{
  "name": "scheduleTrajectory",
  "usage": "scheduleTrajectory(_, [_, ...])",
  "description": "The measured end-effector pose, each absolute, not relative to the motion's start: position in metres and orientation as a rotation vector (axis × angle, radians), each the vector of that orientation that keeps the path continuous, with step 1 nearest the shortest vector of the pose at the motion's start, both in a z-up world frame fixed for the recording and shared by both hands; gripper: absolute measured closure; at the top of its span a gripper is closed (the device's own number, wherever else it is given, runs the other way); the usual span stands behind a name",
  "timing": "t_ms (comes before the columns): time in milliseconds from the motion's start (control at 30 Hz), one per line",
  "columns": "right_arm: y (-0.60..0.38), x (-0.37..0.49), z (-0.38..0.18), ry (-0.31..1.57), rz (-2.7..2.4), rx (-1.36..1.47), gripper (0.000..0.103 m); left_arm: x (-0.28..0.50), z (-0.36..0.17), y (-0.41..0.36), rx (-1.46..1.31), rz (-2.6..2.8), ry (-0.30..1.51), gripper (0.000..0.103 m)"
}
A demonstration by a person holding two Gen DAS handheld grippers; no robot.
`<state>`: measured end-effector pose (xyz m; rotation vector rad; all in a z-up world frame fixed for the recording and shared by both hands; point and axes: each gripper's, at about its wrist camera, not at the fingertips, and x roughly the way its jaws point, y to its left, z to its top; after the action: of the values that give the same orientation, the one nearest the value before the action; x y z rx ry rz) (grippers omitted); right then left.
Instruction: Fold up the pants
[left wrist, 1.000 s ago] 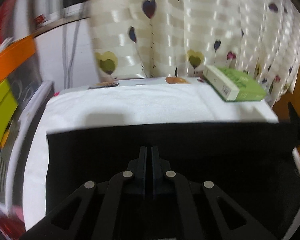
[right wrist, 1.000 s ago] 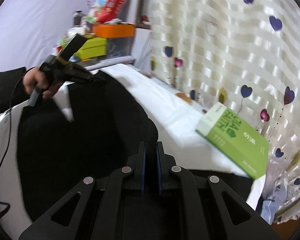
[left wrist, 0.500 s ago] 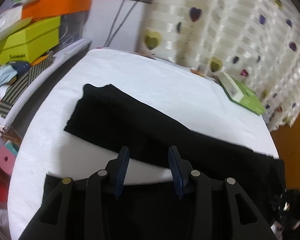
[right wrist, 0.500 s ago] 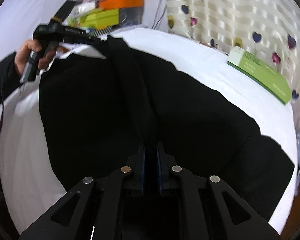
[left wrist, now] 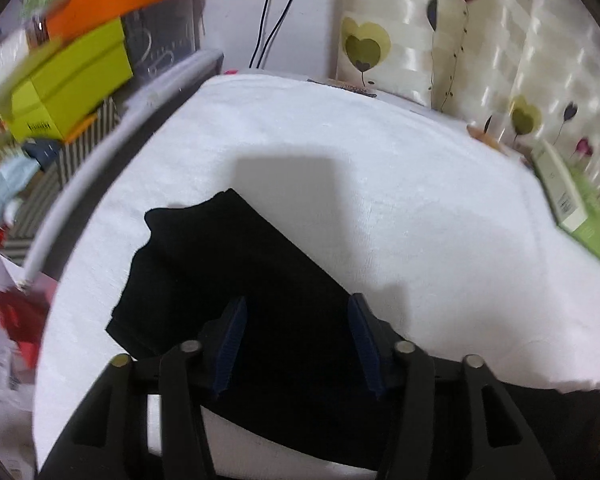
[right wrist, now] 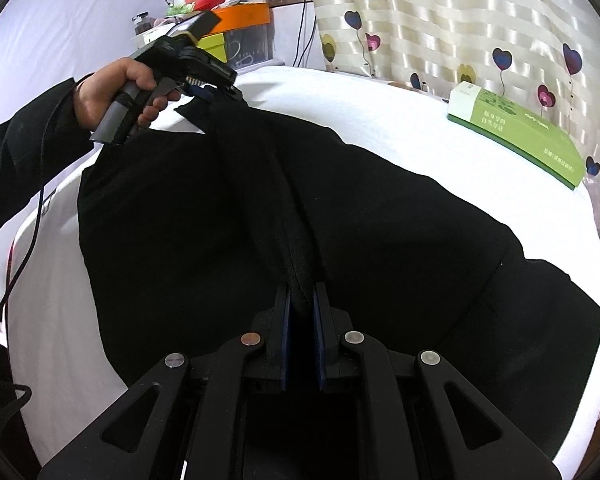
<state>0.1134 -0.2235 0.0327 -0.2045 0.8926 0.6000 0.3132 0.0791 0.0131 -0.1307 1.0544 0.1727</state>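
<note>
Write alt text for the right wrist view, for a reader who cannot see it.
The right gripper is shut on a raised ridge of the black pants, which lie spread over a white-covered table. At upper left, a hand holds the left gripper at the far end of the pants. A green box lies near a heart-print curtain.

A green box is lying at the far edge of my white-covered table. Heart-print curtains are hanging behind it.
</note>
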Motion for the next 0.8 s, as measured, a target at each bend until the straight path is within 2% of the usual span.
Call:
scheduleTrajectory(33, [-0.224, 0.113, 0.032, 0.892, 0.599, -0.205, 0.092, 0.312, 0.014, 0.077, -0.110, 0.178, 1.046, 0.091])
scheduleTrajectory(100, [-0.225, 0.113, 0.032, 0.890, 0.599, -0.201, 0.092, 0.308, 0.016, 0.076, -0.110, 0.168, 1.040, 0.098])
scheduleTrajectory(333, [-0.225, 0.113, 0.036, 0.880, 0.583, -0.208, 0.092, 0.279, 0.047, 0.108, -0.293, 0.093, 0.925, 0.099])
scheduleTrajectory(600, [-0.229, 0.095, 0.062, 0.827, 0.557, -0.224, 0.092, 0.180, 0.083, 0.139, -0.475, -0.006, 0.735, 0.099])
scheduleTrajectory(700, [-0.234, 0.080, 0.070, 0.815, 0.539, -0.230, 0.092, 0.143, 0.078, 0.142, -0.493, -0.038, 0.701, 0.099])
scheduleTrajectory(800, [-0.240, 0.066, 0.065, 0.845, 0.524, -0.230, 0.092, 0.117, 0.052, 0.148, -0.495, -0.052, 0.730, 0.099])
